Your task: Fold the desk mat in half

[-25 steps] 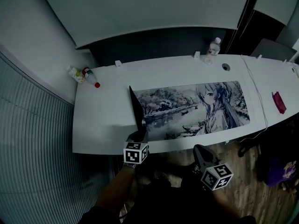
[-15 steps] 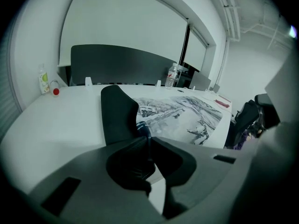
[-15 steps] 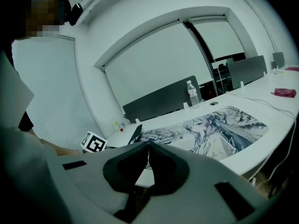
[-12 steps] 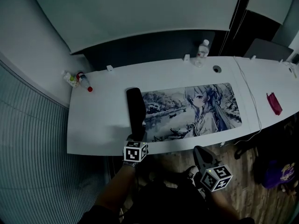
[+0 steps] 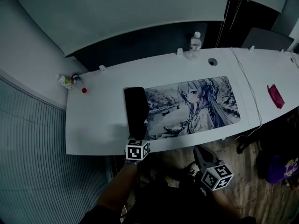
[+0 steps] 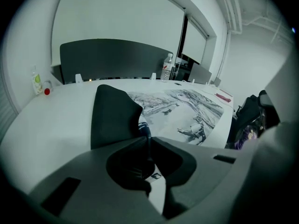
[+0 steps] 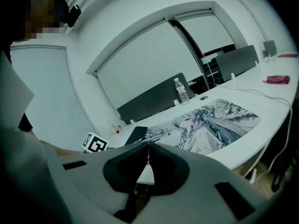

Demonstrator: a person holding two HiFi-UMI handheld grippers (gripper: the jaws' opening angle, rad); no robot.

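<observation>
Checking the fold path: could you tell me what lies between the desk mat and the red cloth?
Only a thin white cable crossing the bare white desk, as the head view shows.

Desk mat [image 5: 196,106]: blue-grey anime print, black underside; desk [image 5: 93,125] white; cloth [image 5: 274,96] red.

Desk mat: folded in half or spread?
Mostly spread: the desk mat has only its left end turned over, black underside up, pinched in the left tongs; the rest lies flat.

Right tongs [image 7: 148,144] together and empty, the desk mat [image 7: 210,122] beyond on a white desk [image 7: 275,97].
</observation>
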